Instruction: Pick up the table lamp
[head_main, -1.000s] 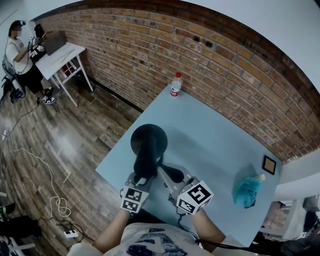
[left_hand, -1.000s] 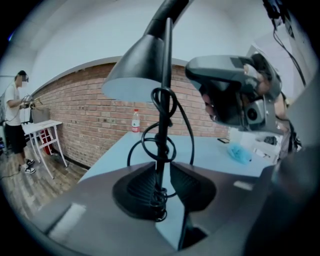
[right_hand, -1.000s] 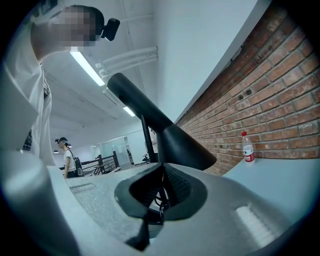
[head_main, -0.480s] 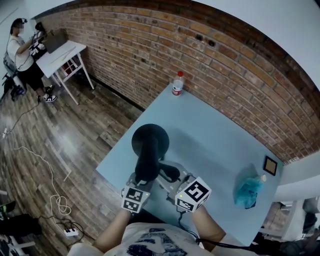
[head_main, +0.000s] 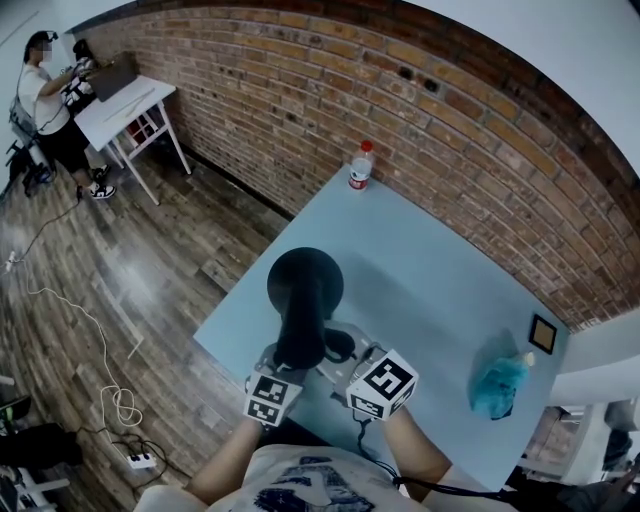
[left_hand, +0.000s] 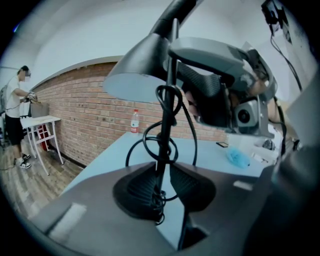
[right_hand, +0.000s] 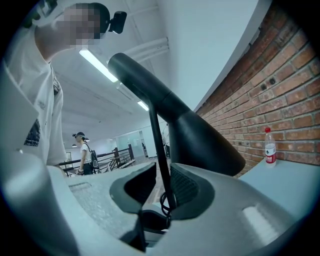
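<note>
The black table lamp (head_main: 301, 322) hangs over the near edge of the light-blue table (head_main: 430, 270), its round base (head_main: 306, 277) toward the wall. Both grippers hold its thin stem. In the left gripper view the cord-wrapped stem (left_hand: 164, 145) stands between the ribbed pads of my left gripper (left_hand: 160, 175), with the shade (left_hand: 142, 67) above. In the right gripper view my right gripper (right_hand: 162, 181) is shut on the same stem (right_hand: 159, 150), below the shade (right_hand: 195, 132). In the head view my left gripper (head_main: 287, 362) and right gripper (head_main: 346, 357) sit side by side.
A water bottle (head_main: 360, 166) stands at the table's far corner by the brick wall. A blue cloth bundle (head_main: 498, 385) and a small framed square (head_main: 542, 334) lie at the right. Cables and a power strip (head_main: 120, 410) are on the wooden floor; a person works at a white desk (head_main: 130, 100).
The lamp and both grippers have shifted slightly up and to the right in the head view. Both grippers stay shut on the stem.
</note>
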